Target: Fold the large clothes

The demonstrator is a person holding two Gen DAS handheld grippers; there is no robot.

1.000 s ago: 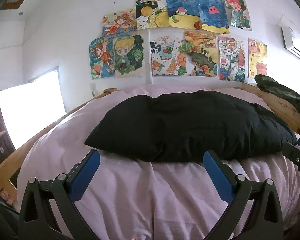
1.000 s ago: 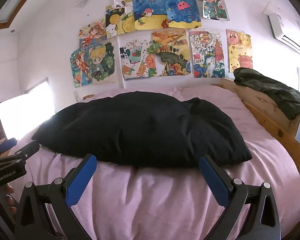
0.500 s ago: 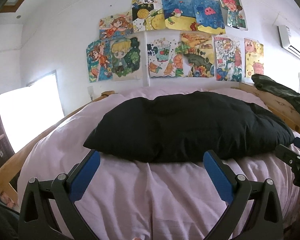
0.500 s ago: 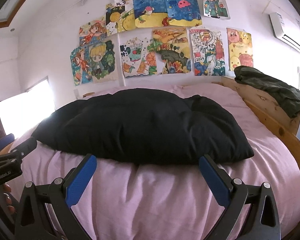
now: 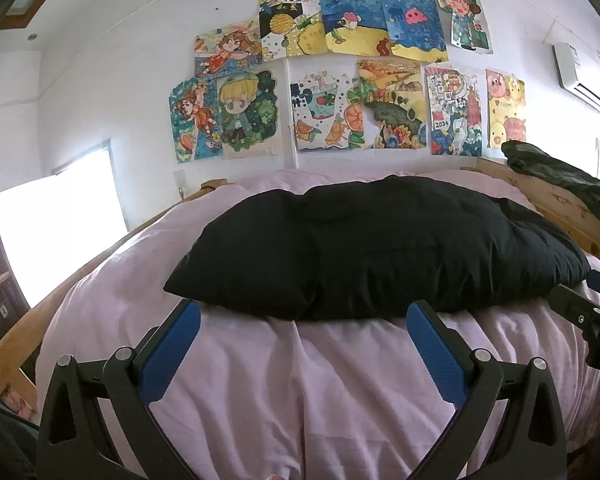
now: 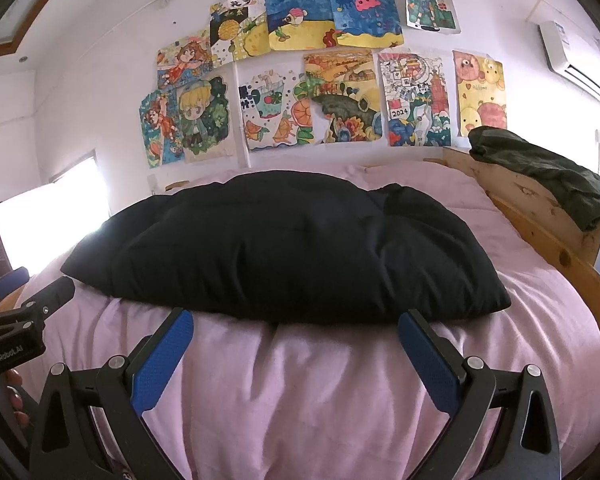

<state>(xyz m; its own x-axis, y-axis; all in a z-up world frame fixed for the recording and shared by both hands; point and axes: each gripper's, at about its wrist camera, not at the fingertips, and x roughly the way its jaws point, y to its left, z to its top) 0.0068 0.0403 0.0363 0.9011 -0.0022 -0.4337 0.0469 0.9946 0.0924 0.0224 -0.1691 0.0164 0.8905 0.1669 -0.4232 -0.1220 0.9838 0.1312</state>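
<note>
A large black padded garment [image 5: 380, 252] lies bunched in a thick mound across the pink bed [image 5: 300, 380]; it also shows in the right wrist view [image 6: 292, 248]. My left gripper [image 5: 302, 316] is open and empty, hovering just short of the garment's near edge. My right gripper [image 6: 294, 318] is open and empty, also just short of that edge. The right gripper's tip shows at the right edge of the left wrist view [image 5: 580, 312], and the left gripper shows at the left edge of the right wrist view [image 6: 24, 312].
A wooden bed rail [image 6: 548, 240] runs along the right side with a dark green garment [image 6: 548, 176] draped over it. Children's drawings [image 5: 340, 80] cover the far wall. A bright window [image 5: 56, 232] is at the left. An air conditioner [image 6: 572, 60] hangs at the upper right.
Both grippers have edged a little closer to the black garment's near edge and stay open. The garment has not moved.
</note>
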